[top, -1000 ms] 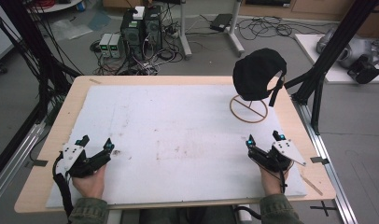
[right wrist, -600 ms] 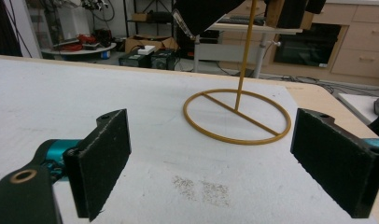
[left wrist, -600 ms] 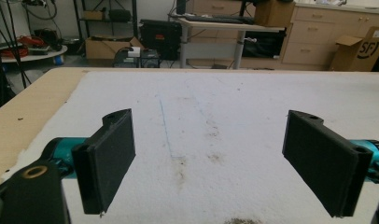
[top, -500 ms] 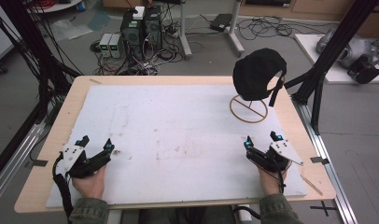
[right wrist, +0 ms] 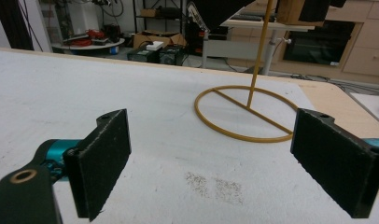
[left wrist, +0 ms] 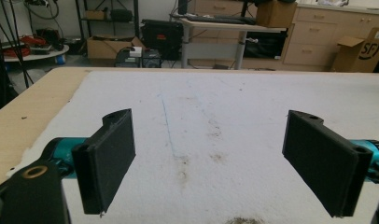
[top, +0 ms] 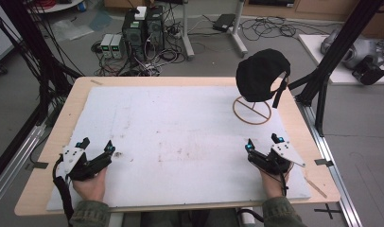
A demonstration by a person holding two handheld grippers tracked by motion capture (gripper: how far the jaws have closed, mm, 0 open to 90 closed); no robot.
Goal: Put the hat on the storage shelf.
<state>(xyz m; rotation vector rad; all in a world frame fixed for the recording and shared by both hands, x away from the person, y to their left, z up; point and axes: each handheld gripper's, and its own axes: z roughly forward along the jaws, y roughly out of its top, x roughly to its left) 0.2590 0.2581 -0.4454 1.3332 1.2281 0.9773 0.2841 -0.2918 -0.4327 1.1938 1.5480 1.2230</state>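
The left gripper (top: 96,146) sits low over the white mat (top: 180,137) at the near left corner of the table (top: 53,142), held by the person's left hand (top: 90,184). Its jaws are spread wide with nothing between them; in the left gripper view the stained mat lies bare ahead of the gripper (left wrist: 208,154), and the wooden table edge (left wrist: 33,107) runs off to its left.

The right gripper (top: 262,144) rests at the near right of the mat, held by the right hand (top: 274,182), its jaws likewise wide apart and holding nothing. Ahead of it and slightly to its right stands a stand with a yellow ring base (top: 252,110) and a thin upright rod, well apart from the jaws. A black cap (top: 261,75) hangs on top of that stand. In the right gripper view the ring base (right wrist: 246,116) lies flat on the mat beyond the gripper (right wrist: 211,154), with the rod (right wrist: 258,56) rising from its crossbar
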